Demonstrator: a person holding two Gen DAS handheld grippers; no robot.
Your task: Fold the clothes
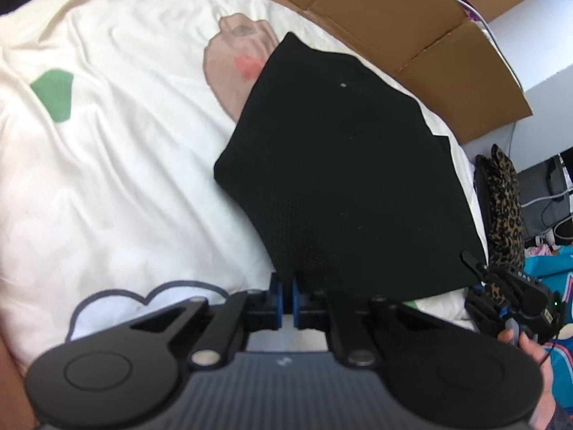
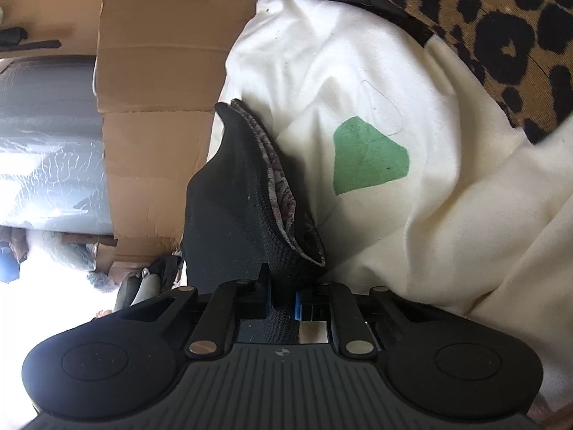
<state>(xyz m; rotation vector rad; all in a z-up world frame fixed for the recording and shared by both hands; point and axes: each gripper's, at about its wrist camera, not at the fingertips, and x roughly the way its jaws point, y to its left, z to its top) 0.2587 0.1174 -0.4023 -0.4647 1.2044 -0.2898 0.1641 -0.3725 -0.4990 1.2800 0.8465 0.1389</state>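
Note:
A black garment (image 1: pixel 343 165) lies folded on a cream bedsheet (image 1: pixel 107 165), held up along its near edge. My left gripper (image 1: pixel 287 295) is shut on the garment's near left corner. My right gripper (image 1: pixel 501 297) shows at the right of the left wrist view, at the garment's near right corner. In the right wrist view my right gripper (image 2: pixel 281 299) is shut on a bunched edge of the black garment (image 2: pixel 232 208), whose patterned inner layer shows.
The sheet has printed shapes, a green patch (image 1: pixel 53 93) and a brown one (image 1: pixel 236 61). Flattened cardboard (image 1: pixel 412 25) lines the bed's far side. A leopard-print cushion (image 1: pixel 505 200) sits by the right edge, also in the right wrist view (image 2: pixel 501 28).

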